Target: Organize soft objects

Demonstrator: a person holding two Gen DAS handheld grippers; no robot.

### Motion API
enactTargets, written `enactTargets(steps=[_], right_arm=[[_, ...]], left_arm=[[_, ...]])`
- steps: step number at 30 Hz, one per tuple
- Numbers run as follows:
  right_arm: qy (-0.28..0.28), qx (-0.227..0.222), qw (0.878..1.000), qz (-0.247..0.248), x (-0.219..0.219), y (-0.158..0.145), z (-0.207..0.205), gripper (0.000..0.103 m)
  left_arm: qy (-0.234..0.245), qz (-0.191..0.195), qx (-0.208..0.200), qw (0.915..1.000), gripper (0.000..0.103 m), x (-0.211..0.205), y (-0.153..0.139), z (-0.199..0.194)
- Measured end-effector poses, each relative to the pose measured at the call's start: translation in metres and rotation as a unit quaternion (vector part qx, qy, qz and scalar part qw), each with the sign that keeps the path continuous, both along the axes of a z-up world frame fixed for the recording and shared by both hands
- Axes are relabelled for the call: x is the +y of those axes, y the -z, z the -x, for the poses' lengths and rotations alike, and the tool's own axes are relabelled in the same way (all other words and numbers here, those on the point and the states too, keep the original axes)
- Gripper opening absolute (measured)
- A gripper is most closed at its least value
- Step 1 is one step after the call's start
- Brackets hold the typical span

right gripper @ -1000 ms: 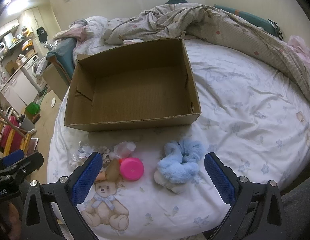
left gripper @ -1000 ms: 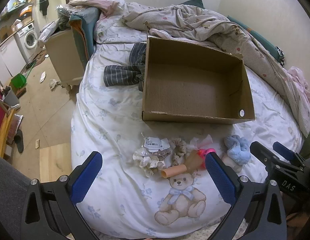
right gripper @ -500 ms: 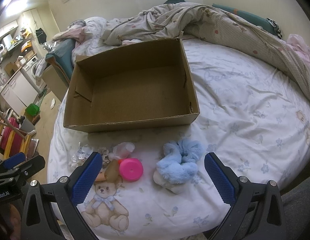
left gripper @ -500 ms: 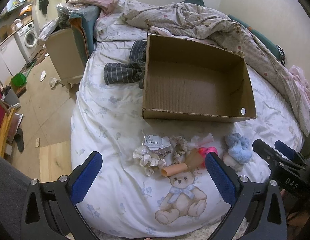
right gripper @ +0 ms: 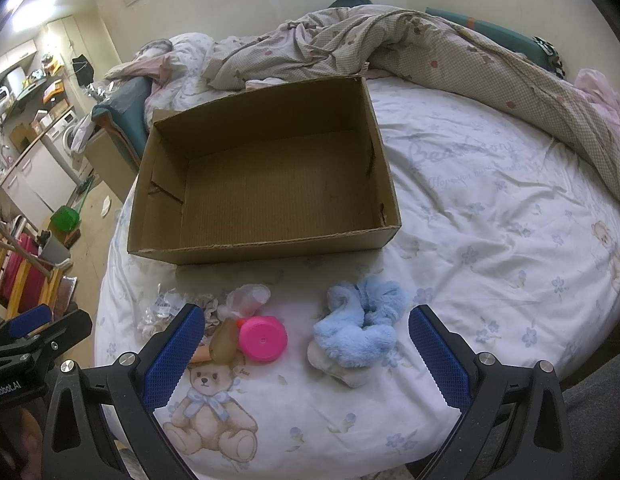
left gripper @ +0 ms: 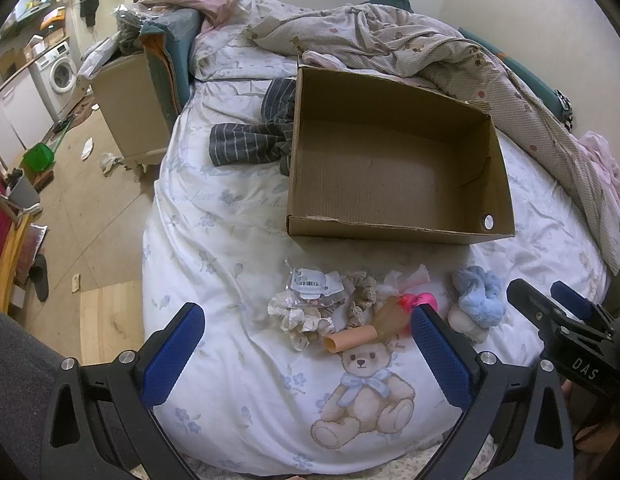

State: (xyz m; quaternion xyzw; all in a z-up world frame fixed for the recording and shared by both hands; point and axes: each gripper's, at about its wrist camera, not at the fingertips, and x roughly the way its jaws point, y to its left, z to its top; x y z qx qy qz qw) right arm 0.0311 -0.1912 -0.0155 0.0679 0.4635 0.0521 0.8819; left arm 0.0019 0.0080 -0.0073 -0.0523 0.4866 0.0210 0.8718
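We hold both grippers wide open with nothing in them. The right gripper (right gripper: 306, 350) has the fluffy blue scrunchie (right gripper: 360, 320) just ahead, between its jaws, so we should go down slowly and pinch its middle. The left gripper (left gripper: 306, 350) has the little scrunchie pile (left gripper: 322, 304) ahead. A pink cup (right gripper: 263, 338) sits beside the blue one. Farther on, the empty box (right gripper: 266, 184) waits, its near wall in our way.

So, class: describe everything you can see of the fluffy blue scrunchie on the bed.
The fluffy blue scrunchie is a pale-blue, furry fabric ring, bunched and twisted into loops. It lies loose on the white printed bedsheet, in front of the empty cardboard box and right of the pink cap. It rests partly on a whitish fuzzy piece. The open right claw frames it without touching.
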Motion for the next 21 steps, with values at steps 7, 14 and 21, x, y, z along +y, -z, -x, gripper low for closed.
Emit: enactTargets(steps=[7,14,21], right_arm=[[0.001,0.0,1.0,0.001,0.0,-0.0002,0.0001,0.103],[0.001,0.0,1.0,0.001,0.0007,-0.0001,0.0,0.103],[0.001,-0.001,1.0,0.001,0.0004,-0.0002,0.0001,0.103]], left_arm=[[-0.001,0.002,0.002,1.0,0.103,0.0014,0.0007,-0.0005],[-0.001,0.002,0.004,1.0,0.103,0.0015,0.0007,-0.0009],[-0.001,0.003,0.005,1.0,0.103,0.0013,0.0008,-0.0012]])
